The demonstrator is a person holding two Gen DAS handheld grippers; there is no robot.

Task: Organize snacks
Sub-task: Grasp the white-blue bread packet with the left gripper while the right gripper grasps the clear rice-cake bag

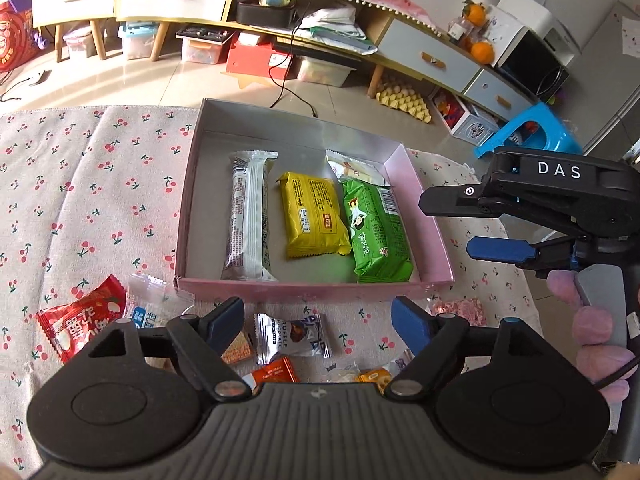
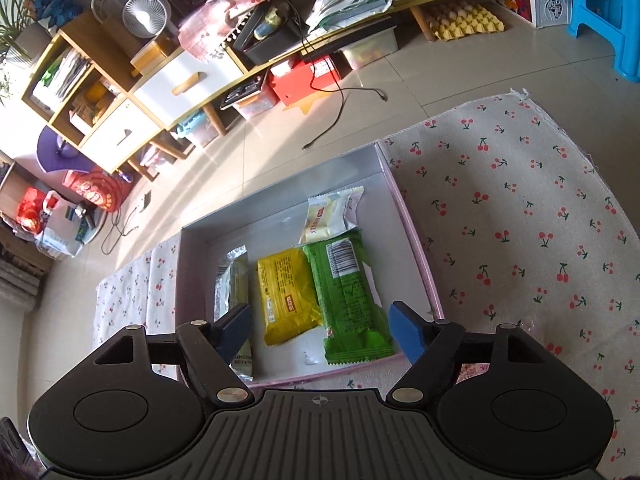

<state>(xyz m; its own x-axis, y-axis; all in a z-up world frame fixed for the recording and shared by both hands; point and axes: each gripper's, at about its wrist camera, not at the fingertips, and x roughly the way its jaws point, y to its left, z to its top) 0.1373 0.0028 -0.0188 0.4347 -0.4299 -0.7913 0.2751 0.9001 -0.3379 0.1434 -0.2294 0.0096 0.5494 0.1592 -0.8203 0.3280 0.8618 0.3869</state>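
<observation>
A pink box (image 1: 304, 291) sits on the cherry-print cloth and holds a white bar (image 1: 250, 216), a yellow pack (image 1: 314, 216), a green pack (image 1: 376, 236) and a pale pack (image 1: 354, 168). My left gripper (image 1: 318, 320) is open and empty, above loose snacks in front of the box: a silver truffle pack (image 1: 294, 336), an orange candy (image 1: 276, 374), a red pack (image 1: 84, 320). My right gripper (image 2: 320, 328) is open and empty, hovering over the box's near end above the green pack (image 2: 348, 292) and yellow pack (image 2: 286, 296); it also shows in the left wrist view (image 1: 468, 224).
The cloth (image 2: 520, 220) stretches wide to the right of the box (image 2: 416, 248). A pink patterned packet (image 1: 460, 308) lies near the box's front right corner. Beyond the table edge are floor, cabinets, storage boxes and a blue stool (image 1: 532, 128).
</observation>
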